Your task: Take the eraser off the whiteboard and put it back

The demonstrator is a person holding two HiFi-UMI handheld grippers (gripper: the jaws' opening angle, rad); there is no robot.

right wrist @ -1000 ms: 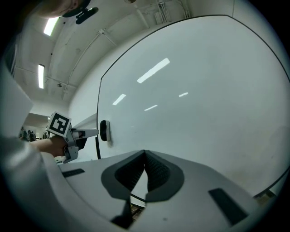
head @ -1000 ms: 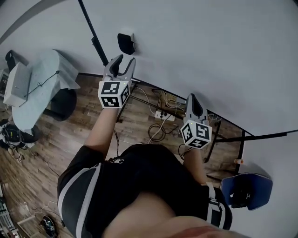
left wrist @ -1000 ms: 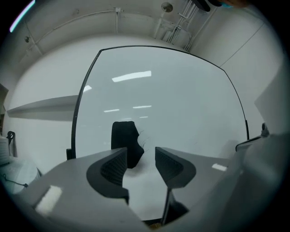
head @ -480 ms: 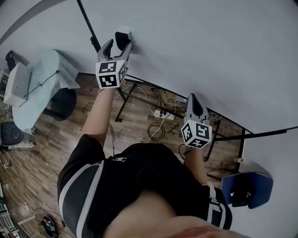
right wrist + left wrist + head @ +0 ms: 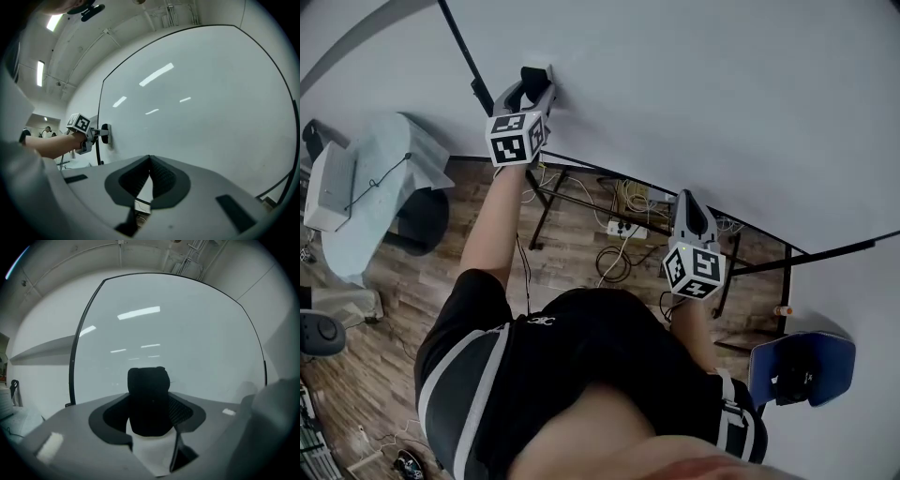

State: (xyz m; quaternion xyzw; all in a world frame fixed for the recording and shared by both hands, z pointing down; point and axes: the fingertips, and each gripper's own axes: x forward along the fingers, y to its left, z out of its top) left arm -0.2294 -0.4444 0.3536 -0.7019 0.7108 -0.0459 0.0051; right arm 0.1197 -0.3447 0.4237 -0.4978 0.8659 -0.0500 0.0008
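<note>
The task is only beginning: the eraser (image 5: 149,397) is sitting on the whiteboard (image 5: 722,94), close to the board's black left frame (image 5: 75,352), and nothing in the views is showing it lifted off the surface. The left hand-held gripper (image 5: 536,84) is reaching level against the board and straddling the eraser, so that the black block is filling the space between its jaws in the left gripper view. Those jaws have just been closing in from a wider spread, and they are standing fairly wide because the eraser itself is broad. The ribbed right pad is looking pressed to the eraser's side, and the left pad is appearing to meet the other side too, though black against black is making that edge hard to read. I am judging this as the grasp being taken, the first step of the job. The right hand-held gripper (image 5: 689,202) is hanging lower and well apart from the eraser, pointing at a bare stretch of the board, with its jaws brought together and nothing between them; it is taking no part in the work. Nearly everything is remaining, as I am reading it: pulling the eraser clear of the board, then bringing it back, setting it against the board and letting go.
</note>
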